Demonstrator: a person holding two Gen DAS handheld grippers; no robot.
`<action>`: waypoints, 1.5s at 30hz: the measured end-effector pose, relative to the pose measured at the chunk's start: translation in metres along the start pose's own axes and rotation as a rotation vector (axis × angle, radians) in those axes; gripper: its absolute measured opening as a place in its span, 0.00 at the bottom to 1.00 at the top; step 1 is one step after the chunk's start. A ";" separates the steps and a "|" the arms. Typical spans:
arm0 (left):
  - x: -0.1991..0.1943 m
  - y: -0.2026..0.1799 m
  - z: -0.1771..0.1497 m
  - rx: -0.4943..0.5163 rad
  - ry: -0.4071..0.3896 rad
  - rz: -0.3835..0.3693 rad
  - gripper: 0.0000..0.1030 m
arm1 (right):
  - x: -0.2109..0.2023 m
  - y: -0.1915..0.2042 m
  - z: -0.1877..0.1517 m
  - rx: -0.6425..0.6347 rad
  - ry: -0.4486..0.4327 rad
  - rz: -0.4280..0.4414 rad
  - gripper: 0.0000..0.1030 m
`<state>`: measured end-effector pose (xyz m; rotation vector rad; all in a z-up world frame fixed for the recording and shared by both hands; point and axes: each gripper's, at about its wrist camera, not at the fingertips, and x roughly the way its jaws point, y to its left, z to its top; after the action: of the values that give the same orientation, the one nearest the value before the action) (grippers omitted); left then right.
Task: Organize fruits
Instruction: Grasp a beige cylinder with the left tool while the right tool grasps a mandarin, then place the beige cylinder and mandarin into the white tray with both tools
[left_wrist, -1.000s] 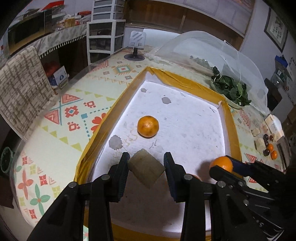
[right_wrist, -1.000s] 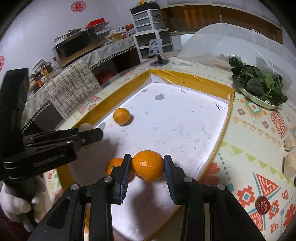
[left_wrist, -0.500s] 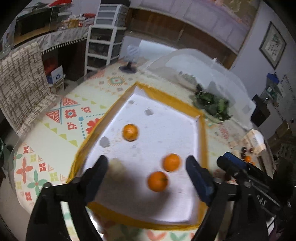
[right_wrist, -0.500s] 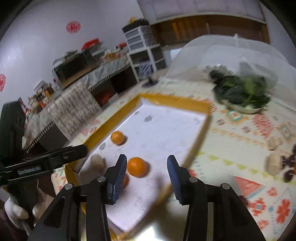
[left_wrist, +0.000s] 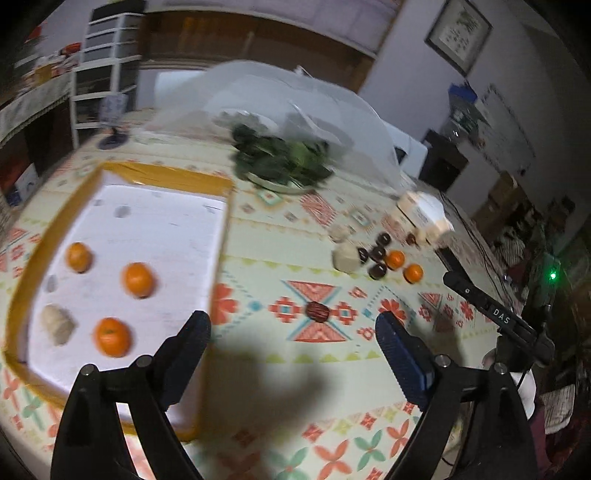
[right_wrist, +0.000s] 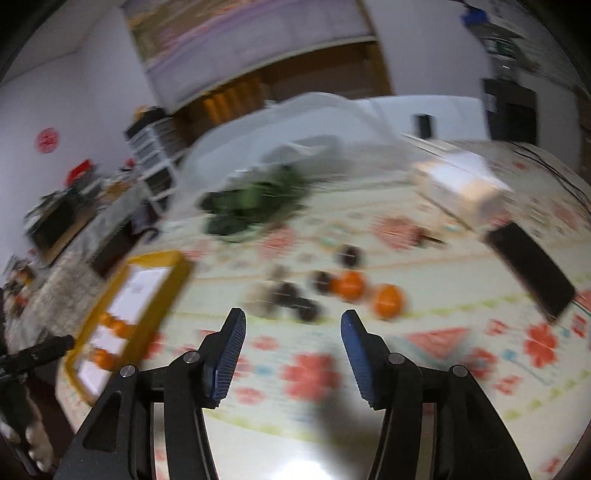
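A white tray with a yellow rim (left_wrist: 162, 175) lies at the left and holds three oranges (left_wrist: 136, 279) and a beige lump (left_wrist: 57, 325). My left gripper (left_wrist: 291, 319) stands wide open over the patterned cloth to the tray's right, with nothing in it. A dark red date (left_wrist: 317, 311) lies on the cloth beyond it. Further right sit two loose oranges (left_wrist: 395, 259), several dark round fruits (left_wrist: 377, 271) and another beige lump (left_wrist: 345, 258). The right wrist view is blurred. There my right gripper (right_wrist: 292, 315) is opening, holds nothing, and points at the loose oranges (right_wrist: 349, 286) and dark fruits (right_wrist: 295, 295).
A plate of leafy greens (left_wrist: 284, 162) sits behind under a clear mesh food cover (left_wrist: 295, 103). A pale carton (left_wrist: 424, 214) and a flat black device (right_wrist: 528, 269) lie at the right. White drawers (left_wrist: 107, 55) stand far left beyond the table.
The left gripper let go of the beige lump in the tray and the right let go of its orange there. Both opened and swung right, away from the tray.
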<state>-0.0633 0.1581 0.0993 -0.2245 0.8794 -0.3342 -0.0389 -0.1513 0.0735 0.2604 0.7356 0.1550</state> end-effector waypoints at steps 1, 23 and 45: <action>0.005 -0.004 0.000 0.006 0.012 -0.001 0.88 | 0.001 -0.010 -0.001 0.012 0.008 -0.019 0.56; 0.186 -0.062 0.054 0.006 0.194 -0.009 0.48 | 0.091 -0.059 0.018 0.082 0.109 -0.018 0.49; 0.133 -0.065 0.047 0.030 0.107 0.001 0.34 | 0.066 -0.055 0.014 0.078 0.077 0.015 0.34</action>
<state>0.0393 0.0506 0.0547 -0.1794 0.9792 -0.3609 0.0217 -0.1911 0.0259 0.3360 0.8170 0.1514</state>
